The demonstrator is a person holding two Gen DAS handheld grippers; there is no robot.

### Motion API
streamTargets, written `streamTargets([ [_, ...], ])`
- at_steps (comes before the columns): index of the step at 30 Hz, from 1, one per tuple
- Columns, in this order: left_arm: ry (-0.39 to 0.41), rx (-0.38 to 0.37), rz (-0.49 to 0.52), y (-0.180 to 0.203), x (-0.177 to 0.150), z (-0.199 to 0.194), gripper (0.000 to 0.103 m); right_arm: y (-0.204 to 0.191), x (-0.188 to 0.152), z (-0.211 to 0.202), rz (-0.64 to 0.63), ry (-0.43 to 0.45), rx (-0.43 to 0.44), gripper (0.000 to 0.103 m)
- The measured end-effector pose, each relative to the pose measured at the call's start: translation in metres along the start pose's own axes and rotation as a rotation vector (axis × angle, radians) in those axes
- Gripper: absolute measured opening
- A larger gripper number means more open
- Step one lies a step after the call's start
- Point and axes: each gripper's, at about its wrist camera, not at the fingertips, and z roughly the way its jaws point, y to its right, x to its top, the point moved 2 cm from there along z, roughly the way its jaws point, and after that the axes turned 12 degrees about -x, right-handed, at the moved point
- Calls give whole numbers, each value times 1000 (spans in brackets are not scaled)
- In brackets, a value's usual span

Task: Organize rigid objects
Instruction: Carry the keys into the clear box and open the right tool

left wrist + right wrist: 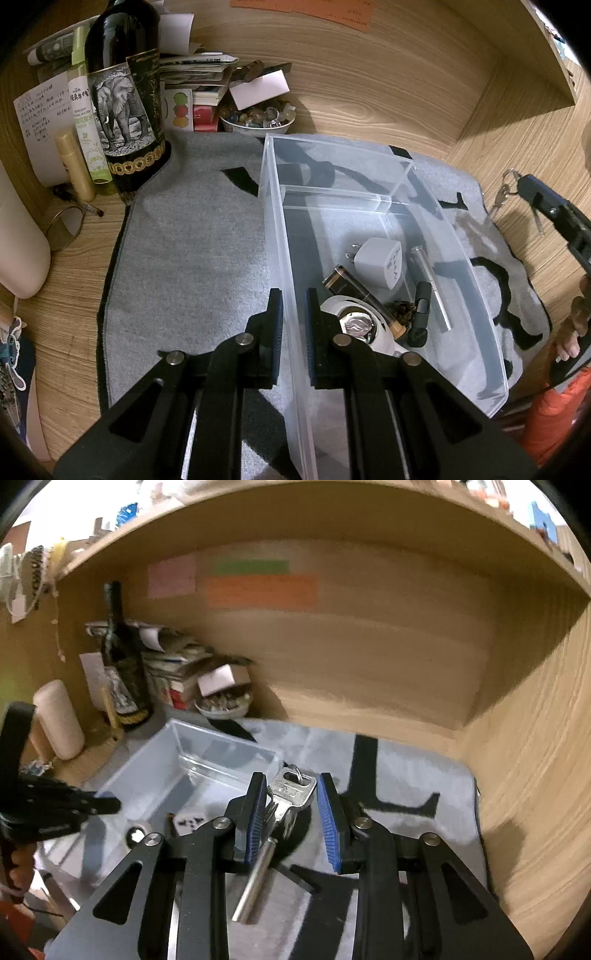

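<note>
A clear plastic bin (284,236) stands on a grey mat (192,236). It holds a white plug adapter (380,262), a battery (351,288), a metal rod (432,288) and a white round gadget (354,325). My left gripper (294,325) straddles the bin's left wall, fingers closed onto it. My right gripper (291,812) is part open above the mat, with a bunch of keys (291,794) hanging against its left finger (255,812). The keys also show in the left wrist view (504,192). The bin shows in the right wrist view (207,753).
A dark wine bottle (125,96), tubes (75,166), papers and a bowl of stones (258,118) crowd the back left corner. Wooden walls enclose the back and right. A cream roll (18,236) lies at the left.
</note>
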Motion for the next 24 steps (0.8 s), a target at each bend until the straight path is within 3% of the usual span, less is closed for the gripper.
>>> streamTargets([
  [13, 0, -1, -1, 0, 0, -1, 9, -38, 7, -20, -53, 53, 122, 26],
  [24, 0, -1, 1, 1, 0, 0, 9, -73, -10, 3, -135, -38, 181, 26],
])
